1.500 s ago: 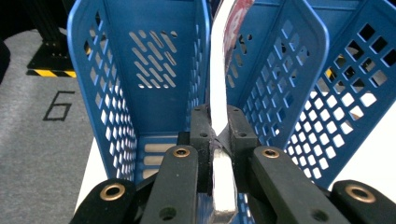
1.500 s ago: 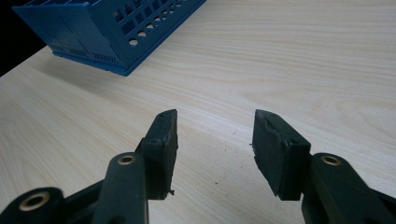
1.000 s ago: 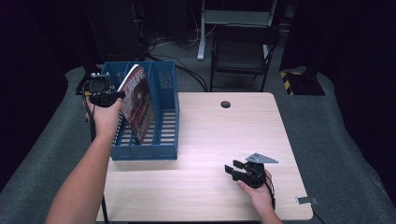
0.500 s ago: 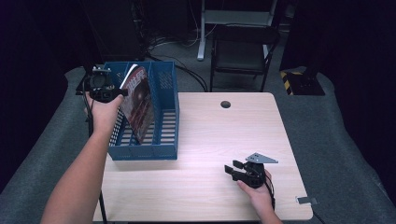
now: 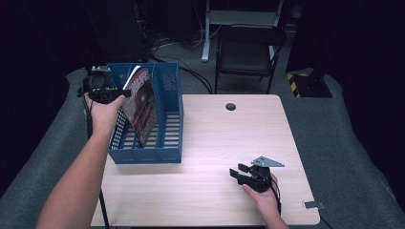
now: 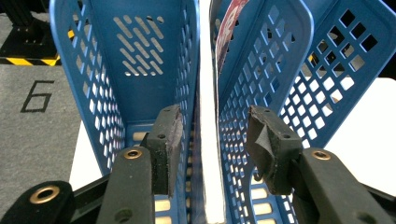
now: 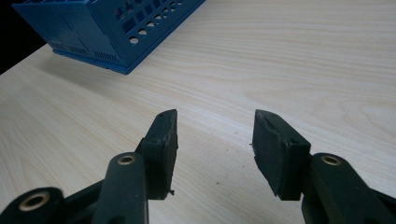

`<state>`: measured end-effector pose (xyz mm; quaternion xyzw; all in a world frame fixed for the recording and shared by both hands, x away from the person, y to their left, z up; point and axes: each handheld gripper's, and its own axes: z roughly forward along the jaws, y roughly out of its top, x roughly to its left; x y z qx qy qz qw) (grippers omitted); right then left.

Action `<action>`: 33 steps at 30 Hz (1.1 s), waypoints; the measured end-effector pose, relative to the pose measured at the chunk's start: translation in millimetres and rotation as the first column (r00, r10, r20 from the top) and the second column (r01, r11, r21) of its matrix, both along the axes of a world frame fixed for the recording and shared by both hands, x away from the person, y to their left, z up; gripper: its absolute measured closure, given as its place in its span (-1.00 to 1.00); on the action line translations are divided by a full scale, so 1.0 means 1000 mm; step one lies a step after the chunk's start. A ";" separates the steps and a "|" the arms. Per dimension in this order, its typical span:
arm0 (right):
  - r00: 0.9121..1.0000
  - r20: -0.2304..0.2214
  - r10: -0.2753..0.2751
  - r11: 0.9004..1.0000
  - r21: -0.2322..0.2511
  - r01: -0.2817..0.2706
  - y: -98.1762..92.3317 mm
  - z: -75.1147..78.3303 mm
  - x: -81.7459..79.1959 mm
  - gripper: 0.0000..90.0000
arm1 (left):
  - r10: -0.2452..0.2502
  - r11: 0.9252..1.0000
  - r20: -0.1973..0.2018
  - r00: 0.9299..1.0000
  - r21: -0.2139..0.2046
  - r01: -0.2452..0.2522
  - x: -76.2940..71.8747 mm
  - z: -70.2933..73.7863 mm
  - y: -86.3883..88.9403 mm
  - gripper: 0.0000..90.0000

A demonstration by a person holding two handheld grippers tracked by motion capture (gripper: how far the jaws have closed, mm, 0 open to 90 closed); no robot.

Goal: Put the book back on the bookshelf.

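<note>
Since a second ago the magazine (image 5: 142, 107) has not moved, leaning in the middle slot of the blue file rack (image 5: 169, 119) at the desk's left edge, while my left gripper (image 5: 102, 88) has drawn back a little toward the rack's far left corner, jaws open on either side of the divider and holding nothing. I judge the filing done, with only my withdrawal left. Its long axis runs tilted from the rack floor up toward the far left, spine uppermost; my right gripper (image 5: 250, 175) rests open and empty near the desk's (image 5: 215, 143) near right corner.

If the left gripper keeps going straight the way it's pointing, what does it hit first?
Most likely the white edge of the magazine, which runs between the open jaws of the left gripper inside the blue file rack. Past that, the rack's floor, though depth is hard to judge.
</note>
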<state>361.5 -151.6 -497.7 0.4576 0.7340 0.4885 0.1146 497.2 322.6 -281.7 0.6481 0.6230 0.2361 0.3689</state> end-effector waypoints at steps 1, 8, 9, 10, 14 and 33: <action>1.000 -0.002 0.001 1.000 -0.002 -0.001 0.000 0.000 0.000 0.12 | -0.001 1.000 0.008 1.000 -0.002 0.001 0.000 0.000 0.001 0.20; 1.000 0.000 0.002 1.000 -0.003 -0.002 0.000 0.000 0.000 0.12 | 0.003 1.000 0.019 1.000 -0.005 -0.003 -0.003 0.006 0.004 0.08; 1.000 0.000 0.002 1.000 -0.003 -0.002 0.000 0.000 0.000 0.12 | 0.003 1.000 0.019 1.000 -0.005 -0.003 -0.003 0.006 0.004 0.07; 1.000 0.000 0.002 1.000 -0.003 -0.002 0.000 0.000 0.000 0.12 | 0.001 1.000 0.013 1.000 -0.007 -0.001 -0.004 0.007 0.005 0.07; 1.000 0.001 0.002 1.000 -0.006 -0.002 -0.001 0.000 0.001 0.12 | -0.006 1.000 0.011 1.000 -0.010 0.006 -0.003 0.007 0.006 0.03; 1.000 -0.011 -0.003 1.000 -0.004 0.003 -0.001 -0.003 0.003 0.11 | -0.104 0.994 0.046 0.994 -0.012 0.104 -0.025 0.027 0.004 0.03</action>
